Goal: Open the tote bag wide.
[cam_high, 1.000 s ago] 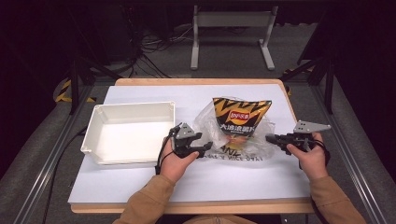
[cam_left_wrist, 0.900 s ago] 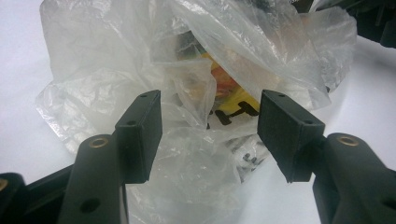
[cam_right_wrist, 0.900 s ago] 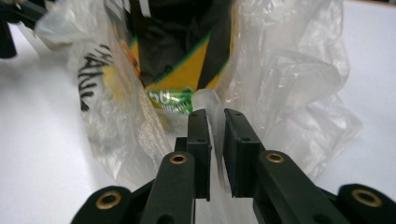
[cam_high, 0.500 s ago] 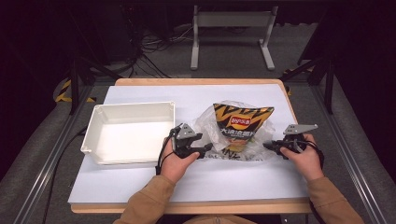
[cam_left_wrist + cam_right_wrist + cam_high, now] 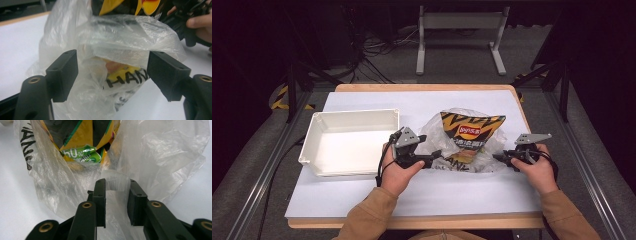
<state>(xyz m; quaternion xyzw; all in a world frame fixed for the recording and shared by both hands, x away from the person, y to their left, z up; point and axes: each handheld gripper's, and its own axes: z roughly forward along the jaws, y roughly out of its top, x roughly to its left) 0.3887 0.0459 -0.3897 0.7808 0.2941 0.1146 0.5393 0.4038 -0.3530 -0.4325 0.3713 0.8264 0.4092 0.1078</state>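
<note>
Right claw (image 5: 116,192) parted around a fold of clear plastic bag (image 5: 160,157); chip packet (image 5: 82,140) inside.

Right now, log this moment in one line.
left hand-held gripper: open, jaws just opening around plastic bag | right hand-held gripper: opening, bag film between | chip bag: inside

Chip bag (image 5: 82,137) showing a green "50%" sticker; plastic bag (image 5: 120,82) showing black "HAN", rest hidden.

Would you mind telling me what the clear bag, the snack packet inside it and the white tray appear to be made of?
The clear bag looks like thin plastic film: see-through, crinkled, glossy on its folds. The snack packet inside seems to be printed foil or plastic laminate, judging by its bright shiny yellow and black print and stiff creases. The white tray appears to be rigid moulded plastic with a smooth, slightly satin surface and rounded rim.
</note>
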